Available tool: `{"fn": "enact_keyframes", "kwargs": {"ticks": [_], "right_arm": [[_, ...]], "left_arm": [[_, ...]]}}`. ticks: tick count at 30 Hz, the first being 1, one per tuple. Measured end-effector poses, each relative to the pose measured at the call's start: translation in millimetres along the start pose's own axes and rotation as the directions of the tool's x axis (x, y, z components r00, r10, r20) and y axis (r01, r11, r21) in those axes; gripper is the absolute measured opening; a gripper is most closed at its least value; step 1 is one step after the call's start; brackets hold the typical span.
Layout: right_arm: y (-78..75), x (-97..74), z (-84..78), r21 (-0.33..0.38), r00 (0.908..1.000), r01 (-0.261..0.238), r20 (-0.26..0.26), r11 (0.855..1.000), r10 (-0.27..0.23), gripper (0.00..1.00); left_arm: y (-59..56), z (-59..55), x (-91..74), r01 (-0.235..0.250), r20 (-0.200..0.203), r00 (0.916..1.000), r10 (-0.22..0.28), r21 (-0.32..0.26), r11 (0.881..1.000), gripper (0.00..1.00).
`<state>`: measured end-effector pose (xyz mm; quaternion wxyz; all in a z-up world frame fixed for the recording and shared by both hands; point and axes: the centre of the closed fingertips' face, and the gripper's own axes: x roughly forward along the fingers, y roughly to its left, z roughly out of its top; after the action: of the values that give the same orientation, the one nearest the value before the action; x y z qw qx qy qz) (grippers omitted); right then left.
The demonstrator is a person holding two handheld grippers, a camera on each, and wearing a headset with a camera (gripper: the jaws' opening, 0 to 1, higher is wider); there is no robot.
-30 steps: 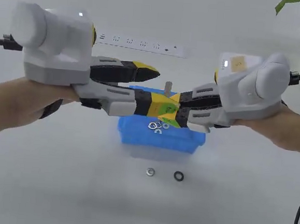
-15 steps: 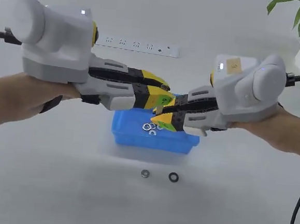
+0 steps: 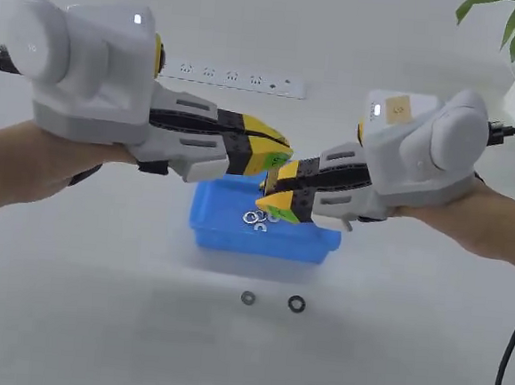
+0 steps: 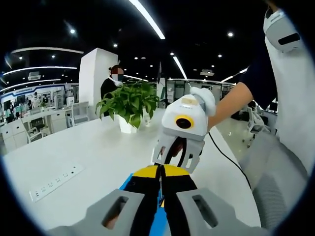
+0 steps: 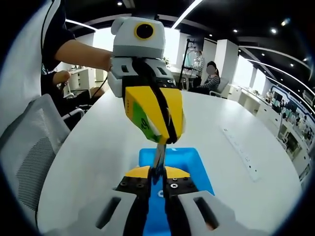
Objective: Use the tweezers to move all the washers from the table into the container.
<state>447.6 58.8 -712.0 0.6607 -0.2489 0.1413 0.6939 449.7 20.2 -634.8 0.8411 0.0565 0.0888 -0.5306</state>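
Blue container [image 3: 236, 242] with silvery washers [image 3: 257, 219] inside. On the white table [image 3: 95, 322]: one silvery washer [image 3: 248, 298], one black washer [image 3: 297, 304]. Left gripper [image 3: 285, 155] and right gripper [image 3: 262, 197] alike: white bodies, black jaws, yellow tips with a green patch. Silvery tweezers [image 5: 158, 158]. White power strip [image 3: 231, 76], green plant leaves [image 3: 511, 34], black cable [image 3: 504, 372].

**Three cameras, one container [image 3: 227, 235]**

The head view looks down on the table [image 3: 95, 322] from close above. The left hand-held gripper [image 3: 283, 150] and right hand-held gripper [image 3: 266, 200] views face each other, each showing the other at 12 o'clock, tweezers [image 5: 158, 158] between. All share the container.
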Motion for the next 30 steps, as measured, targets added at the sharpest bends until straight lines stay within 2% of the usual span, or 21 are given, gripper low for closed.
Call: {"fn": "enact_keyframes", "kwargs": {"ticks": [5, 8, 10, 14, 17, 22, 27, 30], "right_arm": [[-4.3, -1.3, -0.7, 0.014, 0.9996, 0.027, -0.001, 1.000, -0.027, 0.11], [-7.9, -1.9, 0.5, 0.027, 0.9986, 0.052, 0.004, 0.998, -0.052, 0.13], [-9.5, -2.5, 2.4, 0.041, 0.9979, 0.063, 0.013, 0.997, -0.063, 0.14], [-10.7, -4.3, 3.7, 0.084, 0.9977, 0.067, 0.007, 0.994, -0.068, 0.22], [-9.3, -7.3, 4.2, 0.083, 0.9976, 0.068, 0.007, 0.994, -0.068, 0.26], [-6.8, -14.9, 2.8, 0.092, 0.9971, 0.074, 0.008, 0.993, -0.075, 0.31], [-4.4, -24.5, -1.2, 0.074, 0.9940, 0.110, -0.011, 0.991, -0.109, 0.47], [-1.5, -32.6, 1.3, 0.074, 0.9919, 0.126, 0.005, 0.989, -0.127, 0.50]], "left_arm": [[1.4, 2.7, 2.8, -0.008, 0.006, 0.9999, 0.008, 0.011, 1.000, 0.04], [8.8, 4.1, 2.5, -0.033, 0.015, 0.9994, 0.033, 0.017, 0.999, 0.04], [9.9, 5.2, 2.4, -0.033, 0.016, 0.9993, 0.033, 0.017, 0.999, 0.04], [10.6, 7.0, 2.1, -0.037, 0.009, 0.9993, 0.037, 0.031, 0.999, 0.04], [15.5, 5.7, -1.6, -0.049, 0.002, 0.9988, 0.049, 0.035, 0.998, 0.04], [13.2, 11.8, -4.4, -0.056, 0.003, 0.9984, 0.056, 0.054, 0.997, 0.04], [8.5, 19.1, -9.0, -0.059, 0.003, 0.9982, 0.059, 0.070, 0.996, 0.04], [2.9, 22.4, -10.6, -0.057, -0.002, 0.9984, 0.057, 0.083, 0.995, 0.04]]}}
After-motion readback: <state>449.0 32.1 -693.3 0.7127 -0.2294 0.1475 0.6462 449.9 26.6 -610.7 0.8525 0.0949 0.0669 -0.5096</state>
